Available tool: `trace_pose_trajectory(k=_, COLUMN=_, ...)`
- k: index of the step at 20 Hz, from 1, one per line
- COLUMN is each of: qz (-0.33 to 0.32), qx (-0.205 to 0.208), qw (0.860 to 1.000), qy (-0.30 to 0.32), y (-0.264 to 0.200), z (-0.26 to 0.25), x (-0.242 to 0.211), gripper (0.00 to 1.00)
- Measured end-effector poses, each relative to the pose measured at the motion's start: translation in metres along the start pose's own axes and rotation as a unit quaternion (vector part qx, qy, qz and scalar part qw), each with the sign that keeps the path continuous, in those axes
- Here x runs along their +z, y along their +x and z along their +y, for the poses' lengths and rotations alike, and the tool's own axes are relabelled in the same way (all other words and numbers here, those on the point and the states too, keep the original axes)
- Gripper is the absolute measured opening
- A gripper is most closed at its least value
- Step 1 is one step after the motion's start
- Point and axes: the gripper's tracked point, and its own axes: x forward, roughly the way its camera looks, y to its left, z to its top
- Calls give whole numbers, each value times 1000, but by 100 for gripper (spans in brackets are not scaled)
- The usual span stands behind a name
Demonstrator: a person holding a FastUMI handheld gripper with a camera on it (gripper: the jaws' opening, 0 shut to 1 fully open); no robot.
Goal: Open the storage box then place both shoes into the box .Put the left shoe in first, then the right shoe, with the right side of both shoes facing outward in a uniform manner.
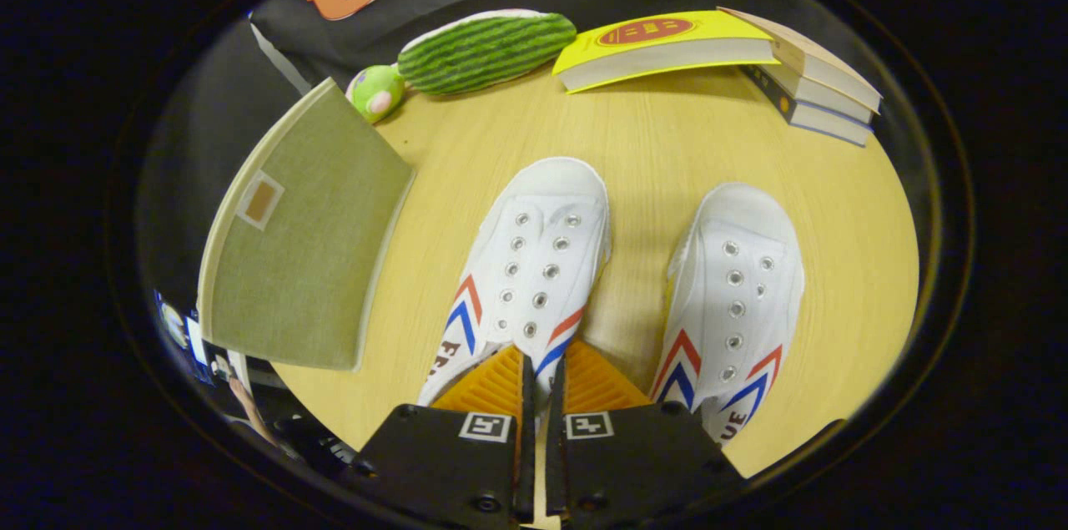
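On the desk, the hand-held gripper has its fingers nearly together, pinching the heel edge of the left shoe, with the right shoe beside it and the closed olive storage box to their left.

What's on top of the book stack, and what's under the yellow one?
A yellow book lies on the stack, overhanging the table. Beneath it, about three book edges show; their covers are hidden. The gripper is nearly shut over a shoe.

Two white shoes lie side by side beside the closed olive storage box.
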Motion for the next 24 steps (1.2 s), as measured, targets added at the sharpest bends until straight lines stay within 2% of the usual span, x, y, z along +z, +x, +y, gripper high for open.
trace_pose_trajectory(k=2, qz=-10, qx=17, qw=1000, qy=16, y=-4, z=0, x=1, gripper=6)
trace_pose_trajectory(k=7, qz=-39, qx=43, qw=998, qy=33, y=-23, z=9, x=4, gripper=6)
trace_pose_trajectory(k=12, qz=-85, qx=82, qw=991, qy=54, y=-65, z=31, x=21, gripper=6)
trace_pose_trajectory(k=21, qz=-184, qx=82, qw=979, qy=29, y=-160, z=92, x=70, gripper=6)
trace_pose_trajectory(k=24, qz=-221, qx=90, qw=971, qy=31, y=-170, z=127, x=93, gripper=6)
